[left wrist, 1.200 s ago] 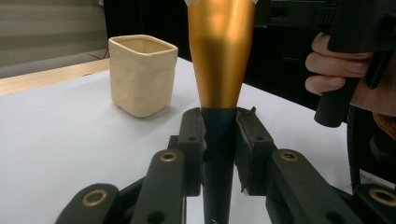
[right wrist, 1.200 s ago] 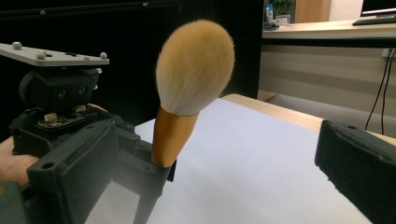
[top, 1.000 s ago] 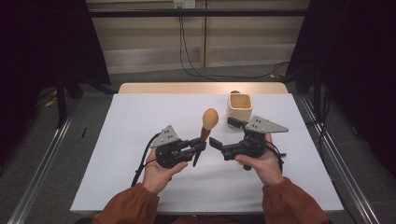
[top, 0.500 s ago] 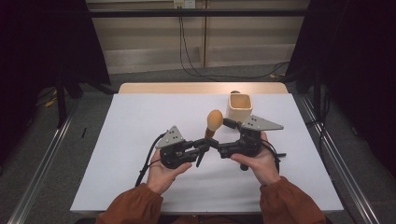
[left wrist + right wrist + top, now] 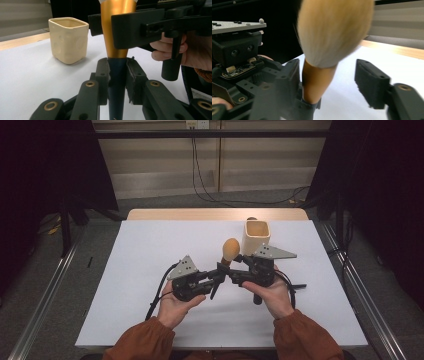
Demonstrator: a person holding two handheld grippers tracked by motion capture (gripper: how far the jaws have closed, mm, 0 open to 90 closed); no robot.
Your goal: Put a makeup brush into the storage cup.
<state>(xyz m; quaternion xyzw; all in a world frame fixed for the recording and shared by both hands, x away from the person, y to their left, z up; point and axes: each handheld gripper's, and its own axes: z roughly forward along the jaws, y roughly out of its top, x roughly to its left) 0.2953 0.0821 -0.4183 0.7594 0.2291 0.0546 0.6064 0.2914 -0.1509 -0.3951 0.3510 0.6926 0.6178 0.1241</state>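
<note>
- Left tongs (image 5: 216,279) at the middle of the white surface (image 5: 125,285), pointing toward the right tongs; in the left gripper view (image 5: 117,75) clamped tight on the dark blue handle of a makeup brush (image 5: 229,253), a pad pressed on either side of the handle.
- Brush upright, slightly tilted: tan bristle head on top, gold tapered collar below it, dark handle at the bottom, held clear above the surface.
- Brush seen from close in the right gripper view (image 5: 329,42): bristle head blurred, collar below it, handle gripped lower down by the other tongs.
- Right tongs (image 5: 236,270) facing the left pair, meeting them at the brush; jaws just closing in, collar between them.
- In the right gripper view (image 5: 332,87), one jaw close against the collar on the left, contact not clear; the other pad well off to the right with bare surface showing in the gap. Not gripping at this moment.
- In the left gripper view, right tongs crossing in front of the gold collar, a hand (image 5: 175,47) on the grip behind.
- Cream square cup (image 5: 256,235) standing upright on the surface just behind the right tongs, apart from the brush; same cup at left in the left gripper view (image 5: 68,40).
</note>
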